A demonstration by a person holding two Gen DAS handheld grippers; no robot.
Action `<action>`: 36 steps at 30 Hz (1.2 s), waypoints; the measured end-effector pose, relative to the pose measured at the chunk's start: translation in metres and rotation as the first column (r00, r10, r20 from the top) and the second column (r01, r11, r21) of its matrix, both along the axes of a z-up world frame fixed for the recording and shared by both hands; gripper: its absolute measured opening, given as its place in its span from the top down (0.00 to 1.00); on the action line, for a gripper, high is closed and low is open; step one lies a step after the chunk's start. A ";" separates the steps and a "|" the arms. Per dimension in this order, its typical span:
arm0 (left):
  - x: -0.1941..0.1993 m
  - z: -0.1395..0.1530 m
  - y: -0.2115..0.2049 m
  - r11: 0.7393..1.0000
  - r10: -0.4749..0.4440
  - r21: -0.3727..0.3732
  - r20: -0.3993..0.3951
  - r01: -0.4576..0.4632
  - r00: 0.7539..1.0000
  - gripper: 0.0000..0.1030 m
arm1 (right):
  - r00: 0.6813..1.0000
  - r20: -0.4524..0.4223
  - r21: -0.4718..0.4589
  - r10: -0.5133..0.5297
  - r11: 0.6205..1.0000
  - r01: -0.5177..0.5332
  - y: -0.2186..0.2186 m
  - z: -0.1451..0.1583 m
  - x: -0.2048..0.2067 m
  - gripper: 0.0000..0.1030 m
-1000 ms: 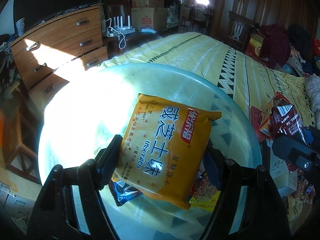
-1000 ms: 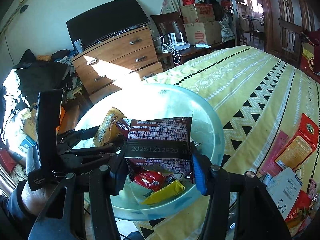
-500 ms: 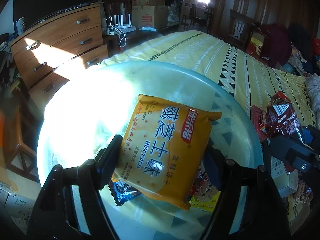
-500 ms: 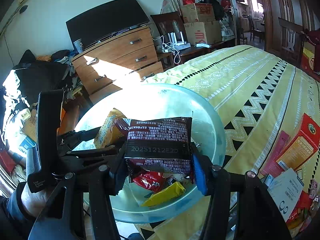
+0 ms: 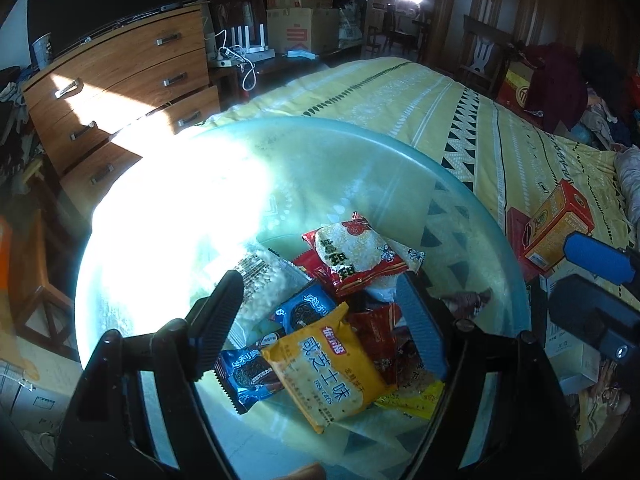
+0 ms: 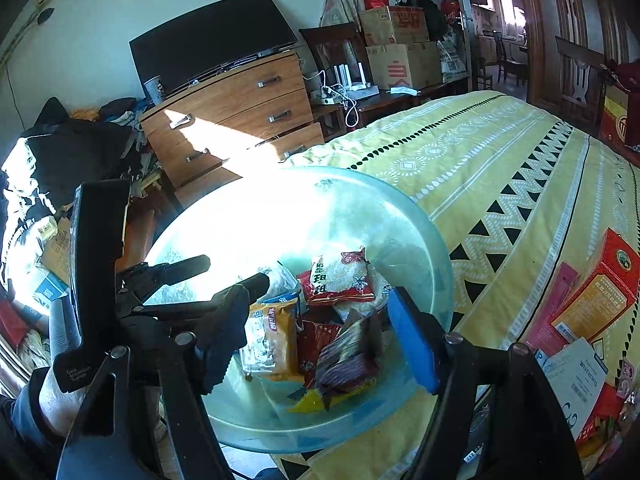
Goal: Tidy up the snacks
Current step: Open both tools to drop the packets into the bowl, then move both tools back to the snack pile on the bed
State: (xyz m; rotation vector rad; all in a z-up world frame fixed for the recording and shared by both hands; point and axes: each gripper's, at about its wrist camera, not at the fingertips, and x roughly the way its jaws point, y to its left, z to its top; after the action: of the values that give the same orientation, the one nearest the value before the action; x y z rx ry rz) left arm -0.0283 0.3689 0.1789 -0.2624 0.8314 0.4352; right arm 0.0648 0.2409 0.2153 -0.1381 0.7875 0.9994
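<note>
Left wrist view: the left tongs [image 5: 320, 324] gape apart over the glass bowl [image 5: 472, 208], holding nothing. A yellow biscuit pack [image 5: 332, 368] lies atop the snack pile at 6 o'clock in the bowl, with a red rice-cracker pack [image 5: 352, 256] toward 12. Right wrist view: the right tongs [image 6: 320, 336] also stand apart, and a dark wrapper [image 6: 348, 356] lies loose in the bowl between them. The bowl sits on a yellow bed [image 6: 500, 168]; an orange box [image 6: 596, 292] lies at 3 o'clock.
</note>
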 end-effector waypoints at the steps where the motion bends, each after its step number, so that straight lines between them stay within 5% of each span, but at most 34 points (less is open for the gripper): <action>1: 0.000 0.001 0.000 1.000 0.002 0.005 0.001 -0.002 1.000 0.18 | 1.000 0.004 0.001 -0.002 1.000 0.002 -0.001 0.001 -0.001 0.26; 11: -0.003 0.003 -0.008 1.000 0.008 0.025 -0.006 -0.008 1.000 0.10 | 0.997 0.058 0.055 -0.056 0.997 0.052 -0.044 0.015 -0.028 0.19; 18: -0.008 0.012 -0.024 0.999 -0.001 0.049 0.012 0.001 1.000 0.04 | 0.961 0.245 0.099 -0.131 0.989 0.110 -0.109 0.046 -0.084 0.18; 24: -0.013 0.027 -0.052 0.996 -0.034 0.080 0.041 0.031 0.999 0.04 | 0.870 0.396 0.159 -0.293 0.955 0.249 -0.182 0.077 -0.123 0.00; 28: -0.017 0.038 -0.077 0.993 -0.067 0.101 0.067 0.060 0.995 0.03 | 0.808 0.434 0.176 -0.399 0.917 0.358 -0.230 0.087 -0.139 0.00; 36: -0.018 0.045 -0.148 0.972 -0.217 0.117 0.105 0.205 0.970 0.01 | 0.720 0.391 0.145 -0.574 0.810 0.568 -0.313 0.062 -0.144 0.00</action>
State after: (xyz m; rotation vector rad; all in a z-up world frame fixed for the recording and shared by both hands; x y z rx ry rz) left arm -0.0462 0.2213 0.2235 -0.0991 0.7100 0.2599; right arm -0.0789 -0.0724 0.2773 -0.0813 0.3768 0.3525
